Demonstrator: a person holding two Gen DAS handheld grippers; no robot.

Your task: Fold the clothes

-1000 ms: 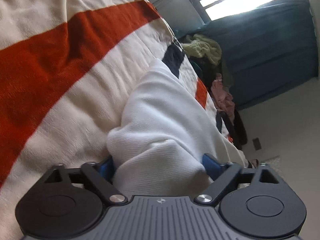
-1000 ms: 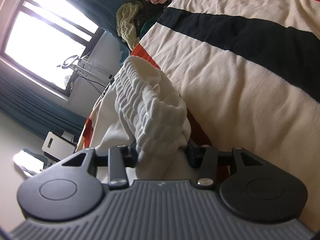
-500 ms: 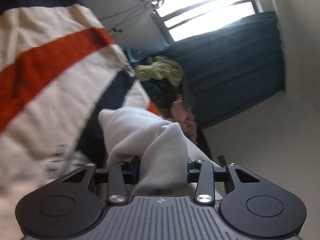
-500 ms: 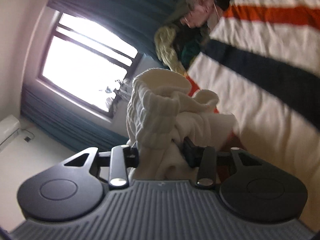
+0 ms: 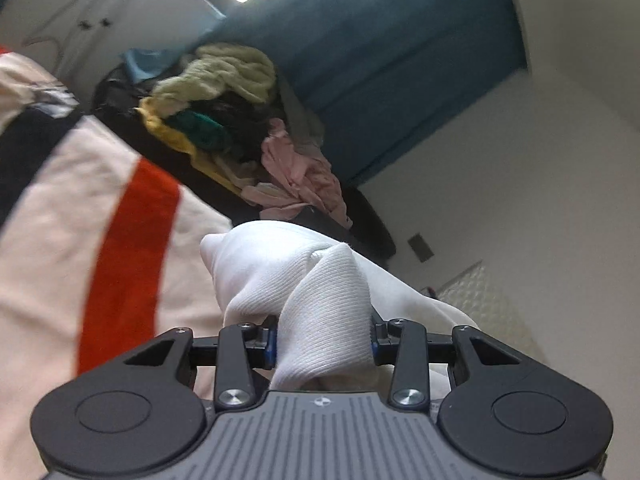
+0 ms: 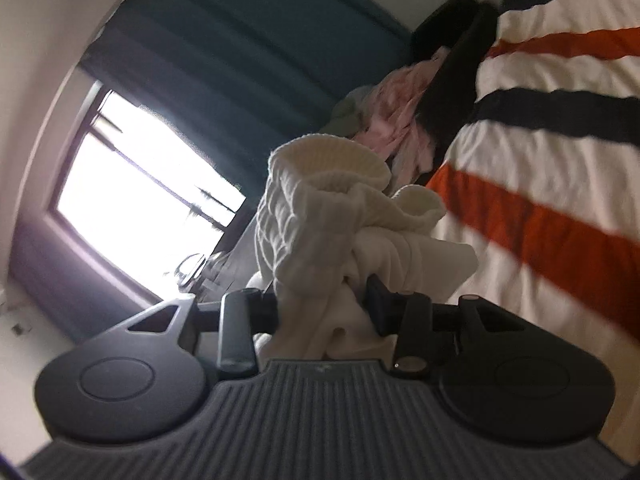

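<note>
Both pairs of jaws are clamped on the same white ribbed knit garment [image 5: 320, 312]. The left gripper [image 5: 323, 338] pinches a bunched fold of it between its blue-padded fingers, and the cloth rises from the jaws in a rounded hump, with more of it trailing off to the lower right. The right gripper [image 6: 326, 302] bites a thick wad of the white ribbed knit garment [image 6: 320, 216], whose ribbed cuff-like edge curls open above the jaws.

The garment sits above the striped blanket [image 5: 80, 216], a cream cover with orange and black bands; in the right wrist view the striped blanket [image 6: 560, 184] fills the right side, just beside the held cloth. Whether any of the garment touches the blanket cannot be told.

Beyond the blanket's far edge lies a pile of clothes [image 5: 240, 120], yellowish, green, black and pink. Behind the pile hangs a teal curtain [image 5: 400, 60], and next to the curtain a bright window [image 6: 132, 188].
</note>
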